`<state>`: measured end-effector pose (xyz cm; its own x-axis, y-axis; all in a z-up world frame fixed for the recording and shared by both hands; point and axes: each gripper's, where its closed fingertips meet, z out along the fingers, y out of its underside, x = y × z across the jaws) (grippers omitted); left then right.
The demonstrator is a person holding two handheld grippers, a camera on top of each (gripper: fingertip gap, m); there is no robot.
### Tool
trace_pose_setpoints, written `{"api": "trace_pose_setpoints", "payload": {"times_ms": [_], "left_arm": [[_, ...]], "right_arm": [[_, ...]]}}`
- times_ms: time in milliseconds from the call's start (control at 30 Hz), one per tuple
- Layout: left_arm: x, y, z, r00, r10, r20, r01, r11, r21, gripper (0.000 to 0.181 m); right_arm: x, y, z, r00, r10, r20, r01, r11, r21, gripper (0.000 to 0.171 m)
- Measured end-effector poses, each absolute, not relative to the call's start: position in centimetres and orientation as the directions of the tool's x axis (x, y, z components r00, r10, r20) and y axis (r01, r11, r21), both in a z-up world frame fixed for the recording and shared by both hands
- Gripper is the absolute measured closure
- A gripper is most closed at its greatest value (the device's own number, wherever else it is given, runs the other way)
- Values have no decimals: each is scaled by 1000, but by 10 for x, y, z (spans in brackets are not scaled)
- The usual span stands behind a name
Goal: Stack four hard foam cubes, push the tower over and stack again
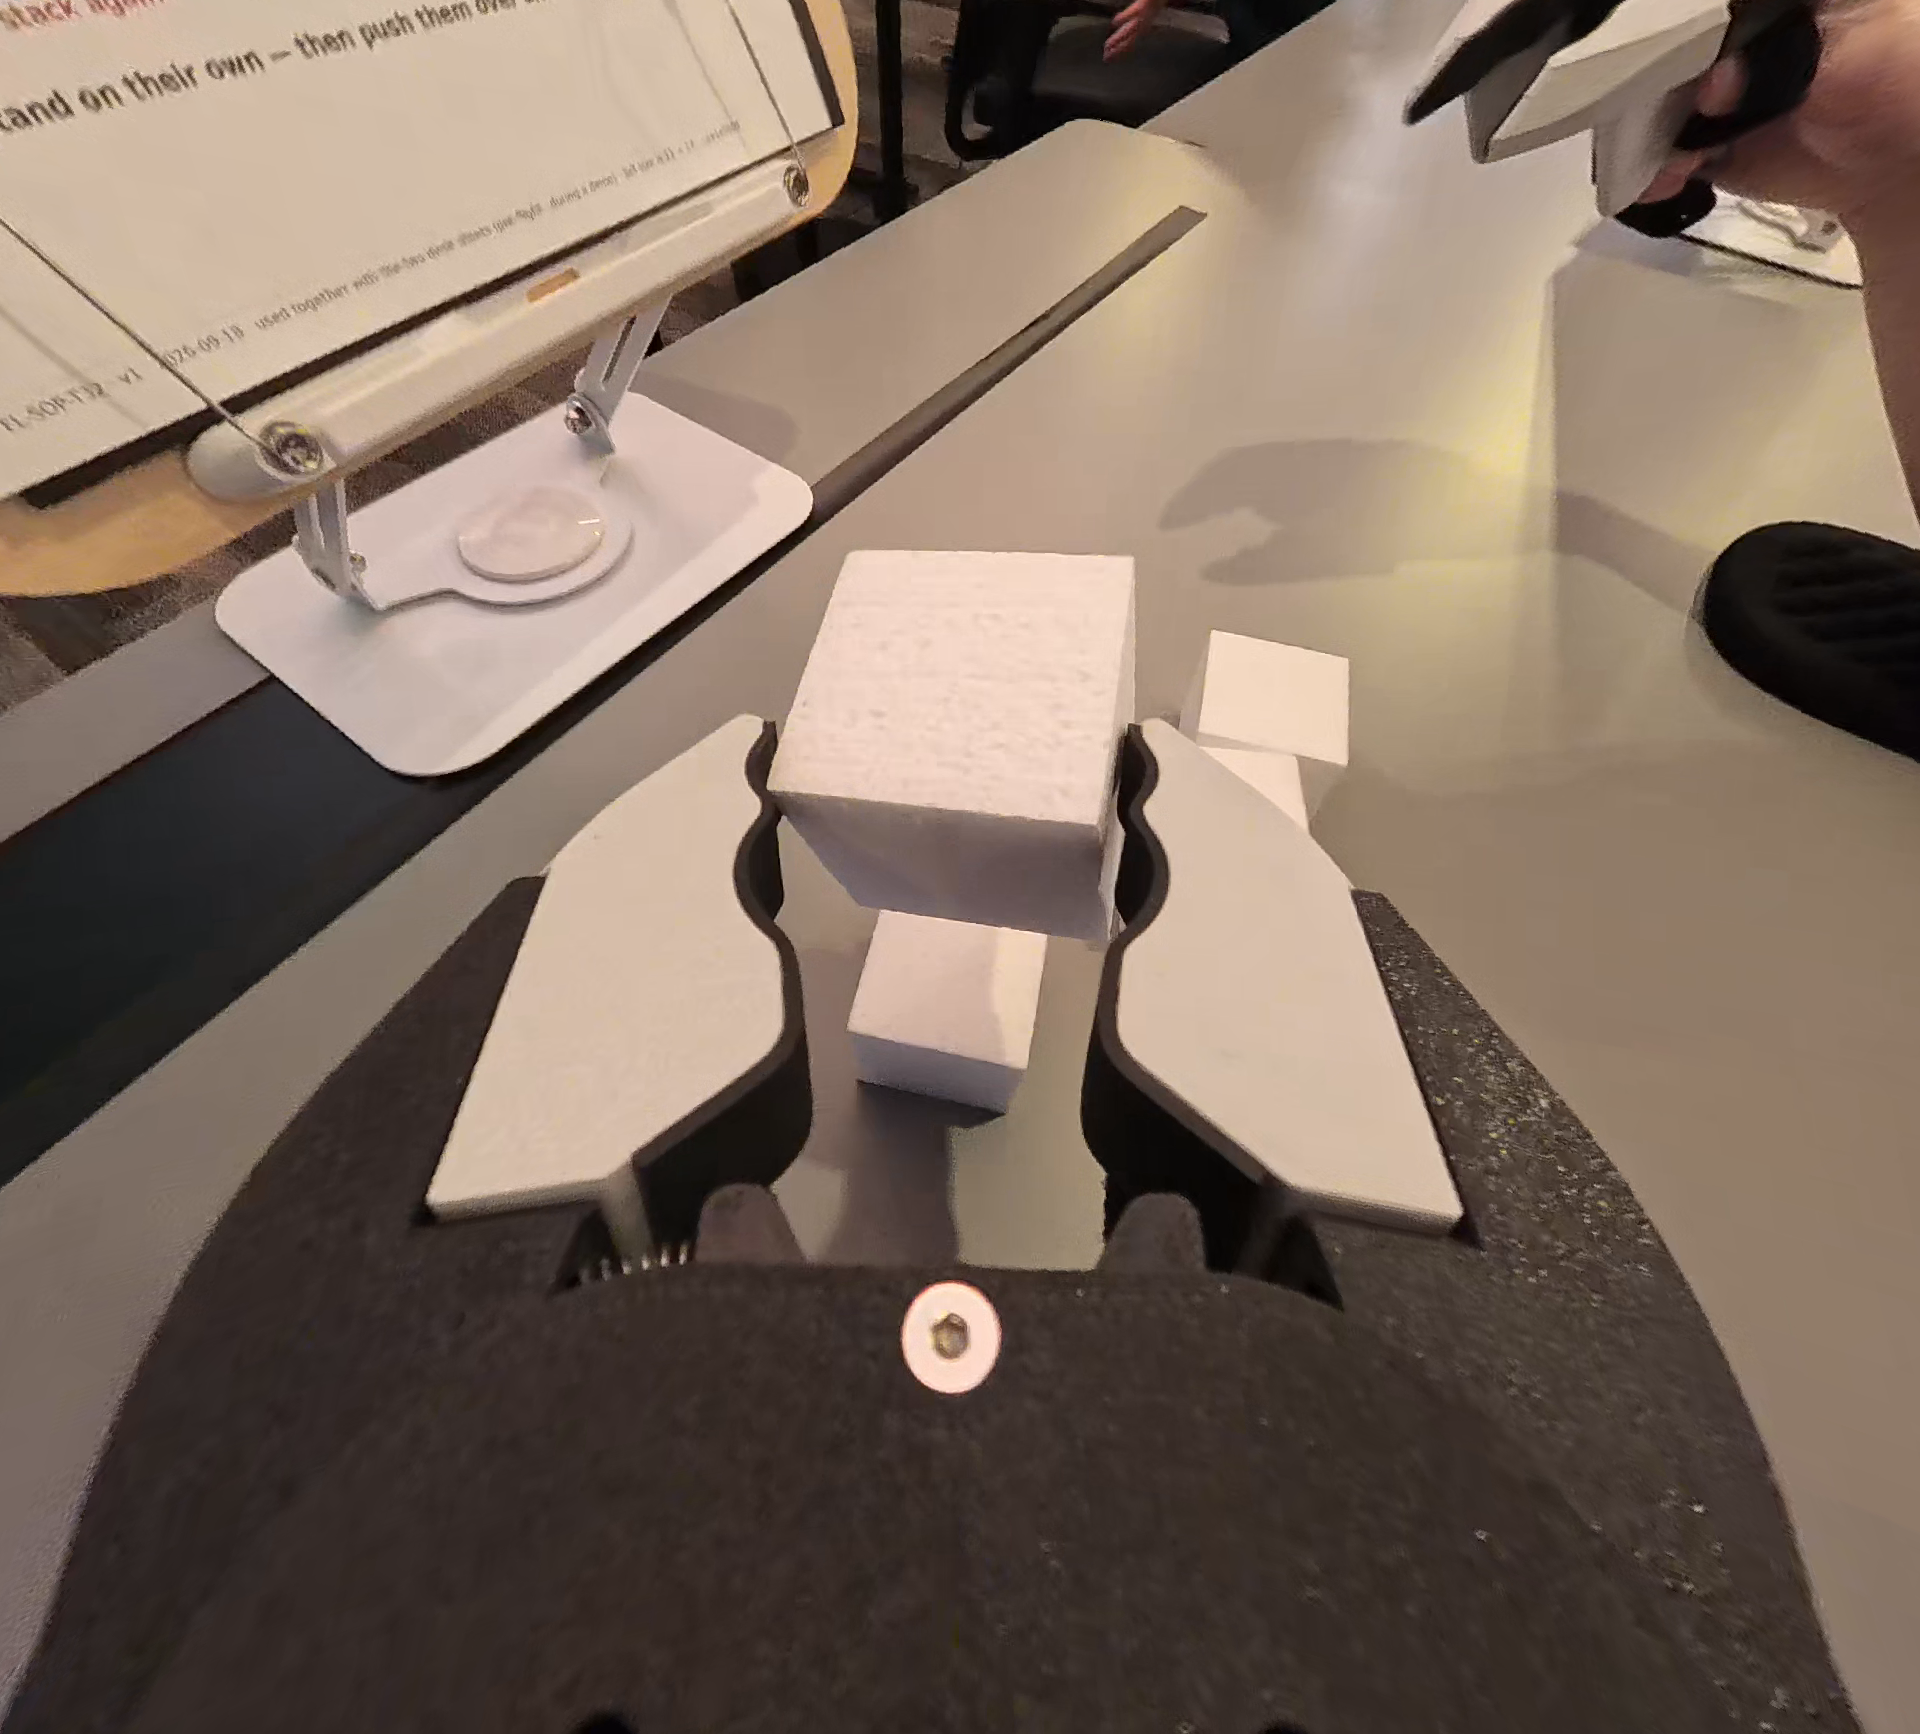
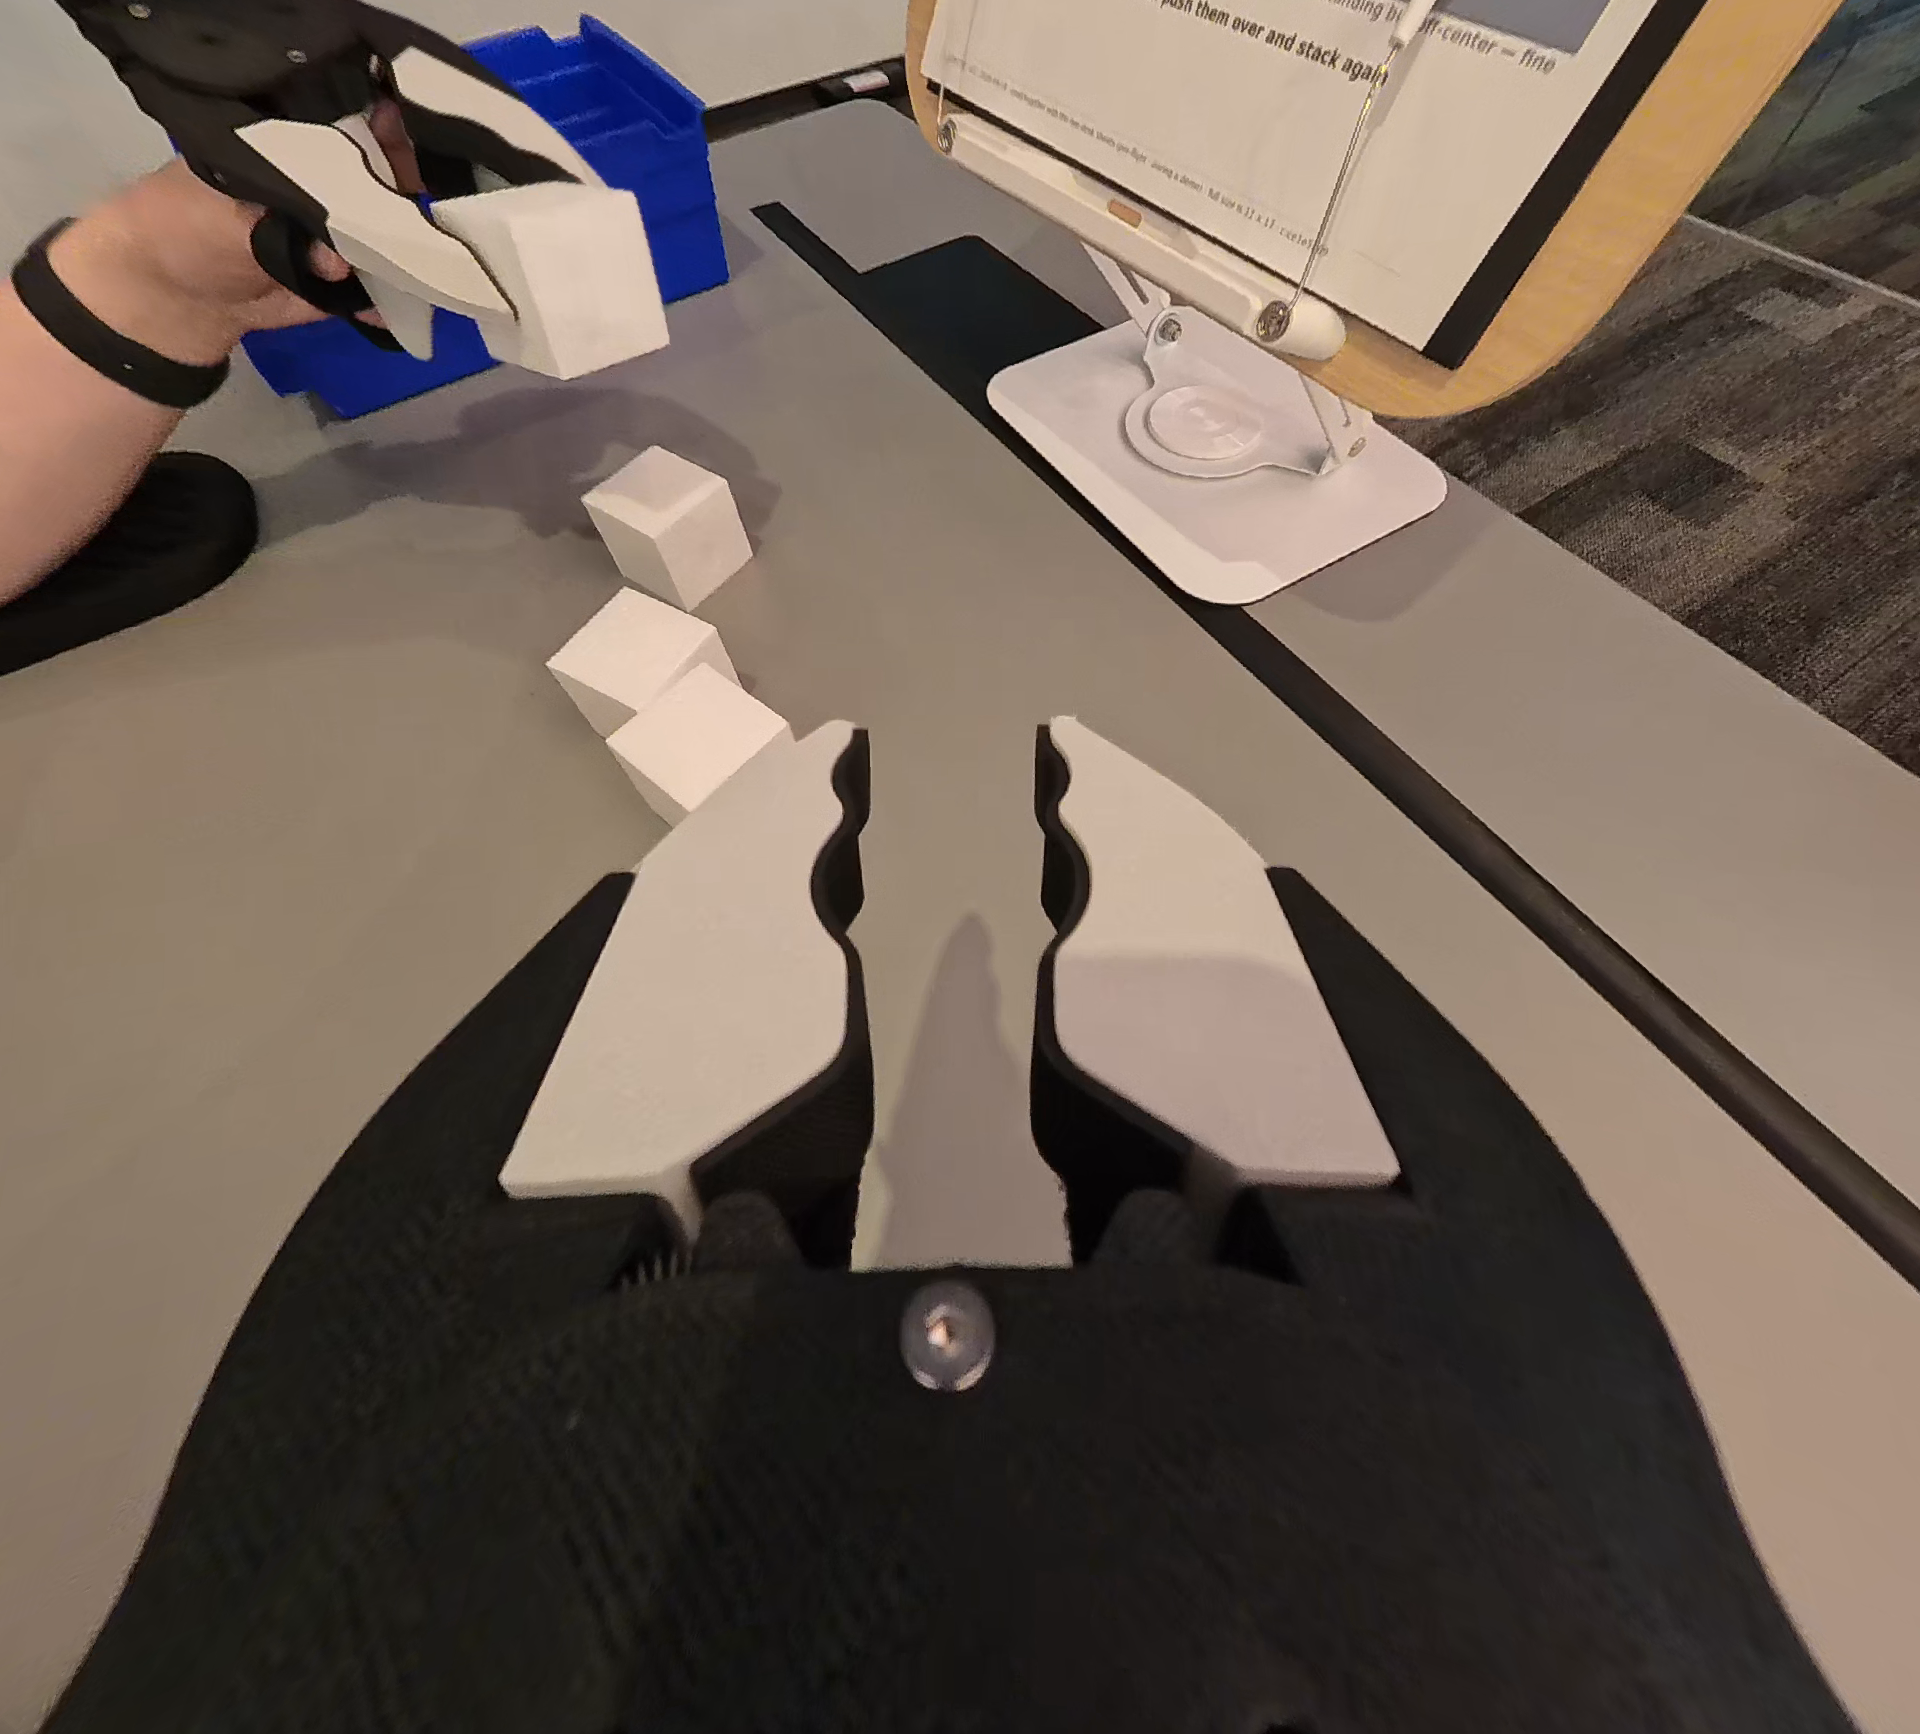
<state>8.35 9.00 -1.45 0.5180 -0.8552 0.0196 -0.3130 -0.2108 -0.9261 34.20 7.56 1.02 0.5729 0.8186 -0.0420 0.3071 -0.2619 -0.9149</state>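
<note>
White foam: the left gripper [image 1: 945,811] is clamped on one hard foam cube [image 1: 961,723], held in the air above the grey table [image 1: 1455,437]. Three more cubes lie loose on the table below. In the right wrist view, a single cube [image 2: 670,526] sits at about ten o'clock, and a touching pair [image 2: 665,708] lies nearer, just beside the right gripper [image 2: 951,749], which hovers with its fingers apart and holds nothing. To stack well, the held cube should probably be lowered flat and square onto one loose cube, then let go gently. Each cube is matt, finely grained and sharp-edged. A blue bin [image 2: 623,115] stands at eleven o'clock, and an instruction board on a stand [image 2: 1247,126] at one o'clock.
</note>
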Motion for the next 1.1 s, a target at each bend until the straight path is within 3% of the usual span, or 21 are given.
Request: {"api": "trace_pose_setpoints", "payload": {"times_ms": [300, 1100], "left_arm": [[83, 93, -59, 525, -846, -94, -458, -187, -869, 119], [83, 96, -78, 495, -865, -79, -445, -175, -878, 119]], "right_arm": [[337, 79, 3, 568, 823, -18, 344, -257, -903, 140], [351, 85, -7, 584, 810, -54, 323, -292, -900, 140]]}}
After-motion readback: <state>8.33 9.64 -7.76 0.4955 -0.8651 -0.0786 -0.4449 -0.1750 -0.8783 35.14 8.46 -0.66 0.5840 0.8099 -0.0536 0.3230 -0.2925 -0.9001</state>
